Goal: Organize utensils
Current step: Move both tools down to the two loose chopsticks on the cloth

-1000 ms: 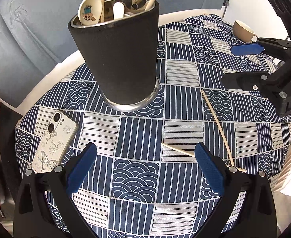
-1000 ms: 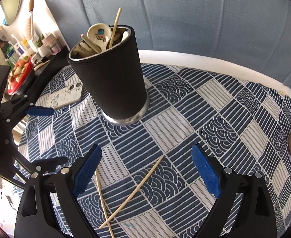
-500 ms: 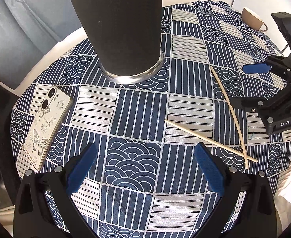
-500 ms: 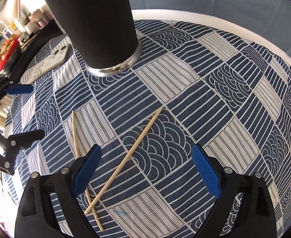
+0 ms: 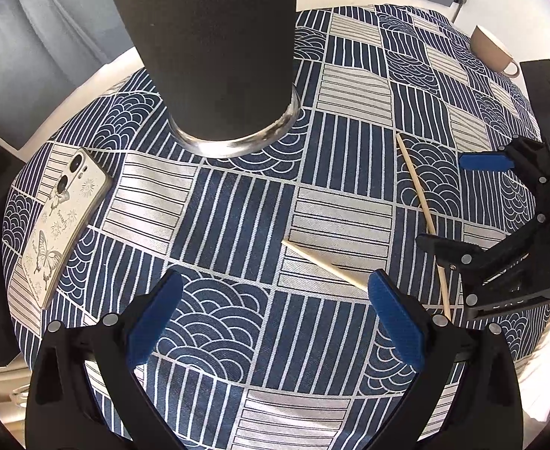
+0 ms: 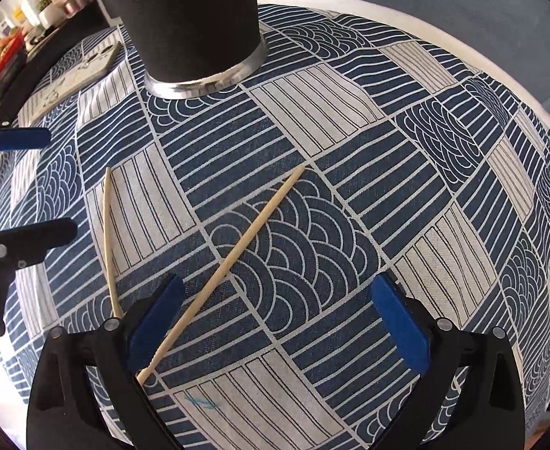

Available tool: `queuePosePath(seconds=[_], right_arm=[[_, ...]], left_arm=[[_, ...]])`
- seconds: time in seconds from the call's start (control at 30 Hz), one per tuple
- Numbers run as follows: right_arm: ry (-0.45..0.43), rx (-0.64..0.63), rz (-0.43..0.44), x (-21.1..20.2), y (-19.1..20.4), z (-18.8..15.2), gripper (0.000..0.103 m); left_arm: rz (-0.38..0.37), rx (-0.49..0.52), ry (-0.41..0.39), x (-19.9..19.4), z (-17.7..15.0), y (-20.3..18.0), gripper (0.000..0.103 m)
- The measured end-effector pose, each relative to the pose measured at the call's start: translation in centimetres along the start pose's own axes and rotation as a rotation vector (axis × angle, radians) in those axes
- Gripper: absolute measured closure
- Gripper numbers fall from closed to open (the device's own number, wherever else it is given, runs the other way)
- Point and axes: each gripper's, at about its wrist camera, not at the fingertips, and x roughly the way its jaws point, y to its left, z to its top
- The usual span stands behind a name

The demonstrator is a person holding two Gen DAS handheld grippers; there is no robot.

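Note:
Two wooden chopsticks lie crossed on the blue patterned tablecloth. One chopstick [image 6: 233,262] runs diagonally between my right gripper's jaws; the other chopstick [image 6: 108,232] lies to its left. In the left wrist view they show as one chopstick [image 5: 323,266] near my right pad and another chopstick [image 5: 421,210] further right. A black utensil holder [image 5: 215,56] with a steel base stands behind; it also shows in the right wrist view [image 6: 188,18]. My left gripper [image 5: 275,318] is open and empty. My right gripper [image 6: 278,318] is open and empty, low over the chopsticks.
A phone [image 5: 57,221] in a butterfly case lies at the table's left. A beige cup [image 5: 494,50] stands at the far right. The round table's white rim [image 6: 424,26] curves behind, with a blue backdrop. Shelves with clutter [image 6: 20,30] stand at the left.
Both grippers have come down and forward toward the table. The holder's top has left the view and the chopsticks now lie close under the jaws. Both grippers stay open.

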Motion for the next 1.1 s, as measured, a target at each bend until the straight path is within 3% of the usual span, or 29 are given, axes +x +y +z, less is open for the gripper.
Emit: queuePosePath(seconds=[0.23,0.4,0.57,0.83,0.9,0.93,1.0,1.03,1.07,1.1], right_arm=[[0.022,-0.004,-0.007,0.2,0.3,0.3,0.006],[0.041,-0.002,-0.007,0.4,0.1,0.8,0.007],[0.058,-0.068,0.012,0.5,-0.5,0.7,0.007],[0.074,-0.147,0.032,0.4,-1.1,-0.1,0.009],[0.068,-0.168,0.039,0.1,-1.2,-0.3,0.015],[0.061,-0.186,0.046,-0.2,-1.2,-0.4,0.025],[0.045,-0.246,0.068,-1.1,-1.3,-1.1,0.056],[0.051,-0.275,0.08,-1.4,-1.5,-1.3,0.092],[0.062,-0.289,0.079,-1.5,-2.0,-1.4,0.096],[0.065,-0.297,0.101,-1.6,-2.5,-1.6,0.096]], left_arm=[[-0.02,-0.047,0.04,1.5,0.1,-1.0,0.006],[-0.07,-0.211,0.086,2.5,-0.5,0.5,0.006],[0.045,-0.205,0.079,2.9,-0.9,-0.5,0.004],[0.079,-0.294,0.036,2.9,-1.2,-0.7,0.004],[0.088,-0.337,0.058,2.8,-1.3,-0.4,0.004],[0.095,-0.365,0.071,2.7,-1.8,-0.6,0.004],[0.109,-0.42,0.08,2.5,-2.4,-0.5,0.005],[0.116,-0.43,0.078,2.4,-2.6,-0.6,0.006],[0.114,-0.428,0.074,2.1,-2.8,-0.8,0.014],[0.108,-0.415,0.073,1.7,-2.7,-1.0,0.033]])
